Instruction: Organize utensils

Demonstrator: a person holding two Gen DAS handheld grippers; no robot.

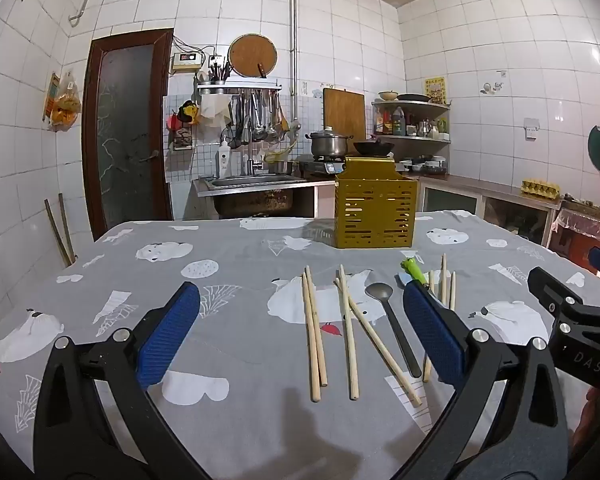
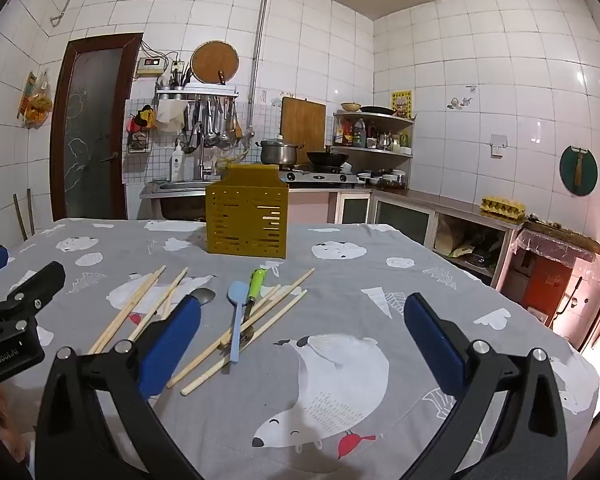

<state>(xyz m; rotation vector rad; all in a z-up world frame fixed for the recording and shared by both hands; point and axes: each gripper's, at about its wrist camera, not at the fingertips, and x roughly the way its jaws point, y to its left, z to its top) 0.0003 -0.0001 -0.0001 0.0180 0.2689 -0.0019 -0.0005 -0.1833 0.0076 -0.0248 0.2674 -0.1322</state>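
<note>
Left wrist view first: we see our left gripper (image 1: 302, 326) with its blue pads spread as wide as they go and nothing between them but the utensils lying on the cloth below. Two pairs of wooden chopsticks (image 1: 314, 332) rest on the grey tablecloth (image 1: 228, 276) between the fingers, the left pair side by side, the right pair crossing, and a metal spoon (image 1: 394, 320) lies just right of them. Beyond the right pad we catch a green-handled tool (image 1: 414, 272) and more chopsticks, partly hidden. The yellow slotted utensil holder (image 1: 374, 210) stands upright at the far side of the table, well apart from the loose utensils. From the right wrist view, our right gripper (image 2: 302, 338) is equally wide open and holds nothing; it hangs over a bear print on bare cloth, right of the pile. A light blue spatula (image 2: 236, 314) lies across several chopsticks there, next to the green-handled tool.
</note>
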